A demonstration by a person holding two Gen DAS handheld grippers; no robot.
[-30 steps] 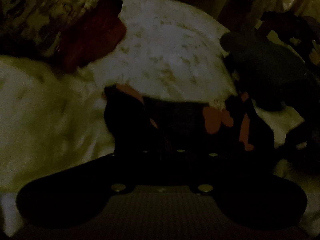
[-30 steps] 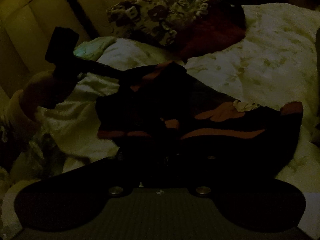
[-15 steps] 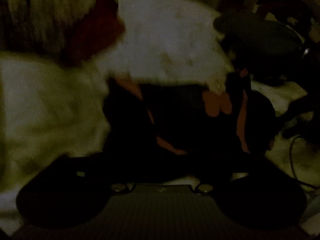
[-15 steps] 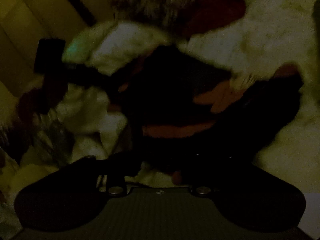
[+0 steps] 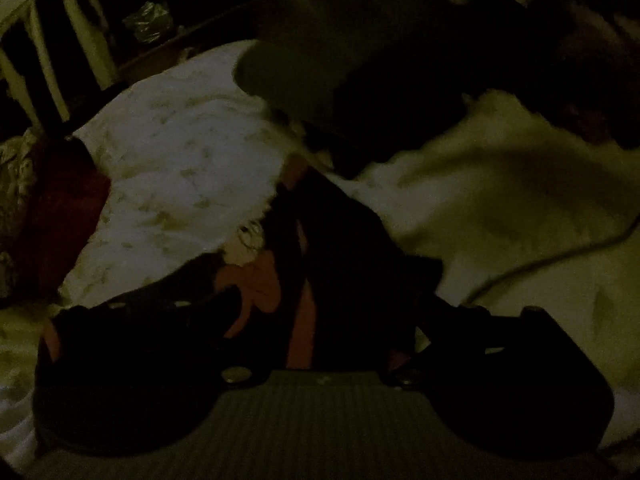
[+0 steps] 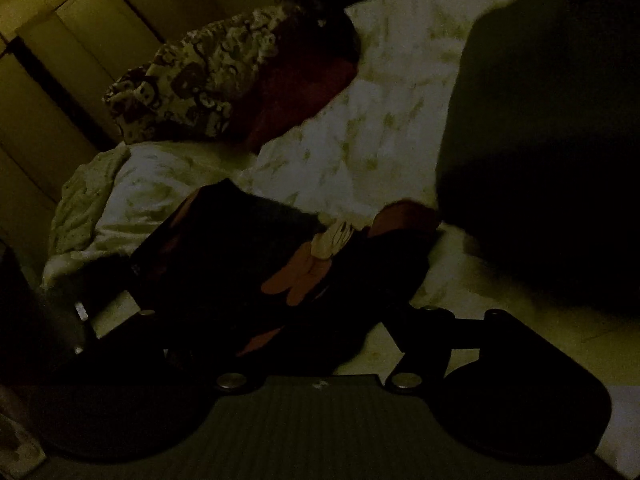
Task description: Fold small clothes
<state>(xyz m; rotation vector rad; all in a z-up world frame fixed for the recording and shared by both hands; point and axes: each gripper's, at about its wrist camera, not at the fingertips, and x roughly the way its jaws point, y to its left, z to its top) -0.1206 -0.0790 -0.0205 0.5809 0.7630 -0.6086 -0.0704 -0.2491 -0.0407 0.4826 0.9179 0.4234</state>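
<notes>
Dark garment [image 6: 248, 272] (folded) on bedspread [image 6: 380, 128]

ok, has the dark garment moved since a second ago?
Yes. The dark garment has dropped: its raised corner came down away from the patterned pillow, onto the white sheet.

A dimly lit bedroom in a home is showing here. A bed [image 6: 372, 128] with a pale leaf-print cover is filling most of both views. A patterned pillow [image 6: 200, 76] and a dark red cushion [image 6: 296, 88] are lying at its far left corner. Pale wardrobe doors [image 6: 80, 40] are standing beyond the bed's left edge. Pale rails [image 5: 44, 52] are rising behind its far edge, and a thin cable [image 5: 560, 256] is trailing across the bedding.
</notes>
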